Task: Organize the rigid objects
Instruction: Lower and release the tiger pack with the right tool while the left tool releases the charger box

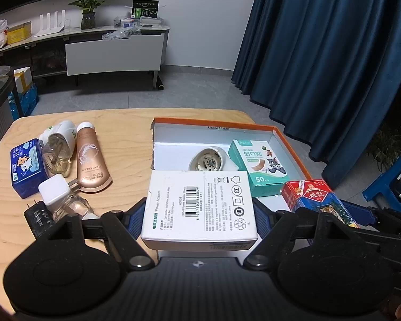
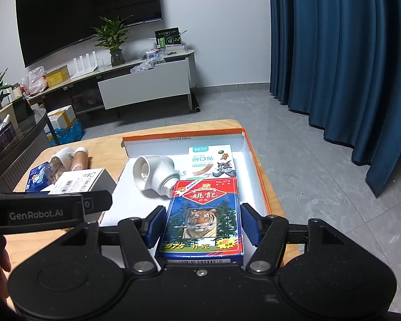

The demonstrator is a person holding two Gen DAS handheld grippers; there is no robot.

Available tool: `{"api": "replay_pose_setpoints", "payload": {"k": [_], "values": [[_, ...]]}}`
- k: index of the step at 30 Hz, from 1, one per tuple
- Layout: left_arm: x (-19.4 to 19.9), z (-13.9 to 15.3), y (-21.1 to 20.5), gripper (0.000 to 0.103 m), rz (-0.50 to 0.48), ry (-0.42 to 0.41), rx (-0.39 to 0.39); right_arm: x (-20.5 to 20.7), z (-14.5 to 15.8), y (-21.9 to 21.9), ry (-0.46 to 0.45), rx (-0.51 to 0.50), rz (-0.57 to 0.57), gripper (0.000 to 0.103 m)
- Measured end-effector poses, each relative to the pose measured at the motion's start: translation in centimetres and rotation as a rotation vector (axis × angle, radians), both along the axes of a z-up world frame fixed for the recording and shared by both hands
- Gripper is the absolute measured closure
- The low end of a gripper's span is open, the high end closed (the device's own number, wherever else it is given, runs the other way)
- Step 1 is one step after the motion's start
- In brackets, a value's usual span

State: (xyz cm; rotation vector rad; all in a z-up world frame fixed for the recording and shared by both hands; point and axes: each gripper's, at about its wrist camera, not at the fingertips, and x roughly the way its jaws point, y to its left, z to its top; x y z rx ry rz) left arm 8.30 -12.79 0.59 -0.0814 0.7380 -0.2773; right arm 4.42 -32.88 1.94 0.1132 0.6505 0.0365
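Note:
My left gripper (image 1: 199, 211) is shut on a white power adapter box (image 1: 200, 206), held above the near left edge of the orange-rimmed tray box (image 1: 288, 144). My right gripper (image 2: 201, 222) holds a blue playing card pack with a tiger picture (image 2: 201, 216) over the tray's near part; its pads sit at the pack's sides. That pack also shows in the left wrist view (image 1: 318, 200). Inside the tray lie a green plaster box (image 1: 259, 165) and a white round plug device (image 1: 208, 159).
On the wooden table (image 1: 120, 139) left of the tray lie a blue tin (image 1: 26, 167), a hand cream tube (image 1: 89, 160), clear bottles (image 1: 57, 155), a white-capped bottle (image 1: 64, 199) and a black adapter (image 1: 38, 219). Floor and blue curtain are to the right.

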Motion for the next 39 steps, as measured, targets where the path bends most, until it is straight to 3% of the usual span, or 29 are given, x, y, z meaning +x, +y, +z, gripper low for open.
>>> {"api": "replay_pose_setpoints", "payload": {"k": [39], "values": [[0.4, -0.8, -0.1, 0.024, -0.005, 0.026, 0.015, 0.6, -1.1, 0.0, 0.033, -0.020, -0.006, 0.030]]}}
